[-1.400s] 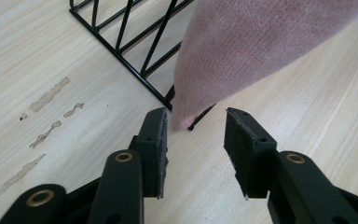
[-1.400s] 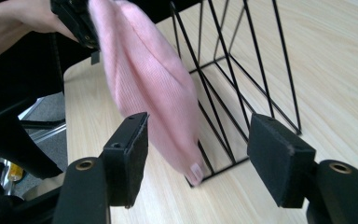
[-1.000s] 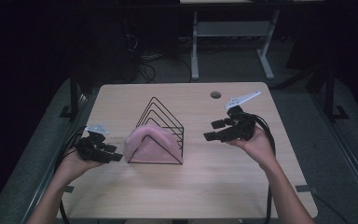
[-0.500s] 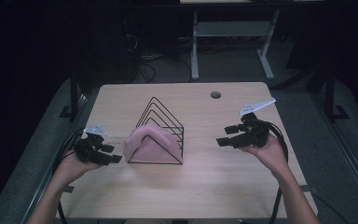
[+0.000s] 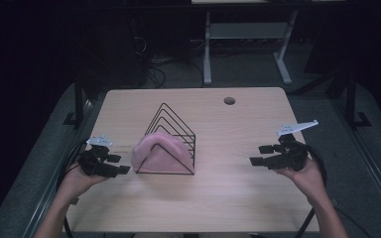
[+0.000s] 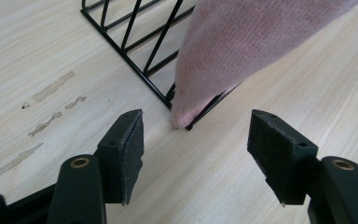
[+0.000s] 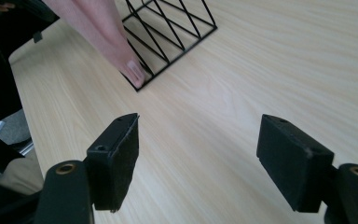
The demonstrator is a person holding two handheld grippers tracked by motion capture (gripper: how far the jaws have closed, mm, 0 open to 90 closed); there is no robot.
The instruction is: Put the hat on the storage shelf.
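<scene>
A black wire rack (image 5: 171, 136) of triangular dividers stands mid-table. A pink cloth (image 5: 157, 151) drapes over its near end. In the left gripper view the pink cloth (image 6: 242, 51) hangs over the wire rack (image 6: 135, 56) corner just ahead of the jaws. My left gripper (image 5: 120, 164) rests open at the table's left edge, a short way left of the cloth, with nothing between its pads. My right gripper (image 5: 259, 154) hovers open to the right of the rack, well apart from it. The right gripper view has the cloth (image 7: 107, 37) and the rack (image 7: 172, 32) farther off.
The wooden table (image 5: 228, 198) has a round cable hole (image 5: 229, 100) near its far edge. Pale scuff marks (image 6: 51, 102) lie on the wood left of the rack. Dark floor and a white desk frame (image 5: 243, 39) lie beyond the table.
My right gripper has drawn back from the rack, moving right and toward the near edge. The left gripper has hardly moved. Rack and cloth stay put.
</scene>
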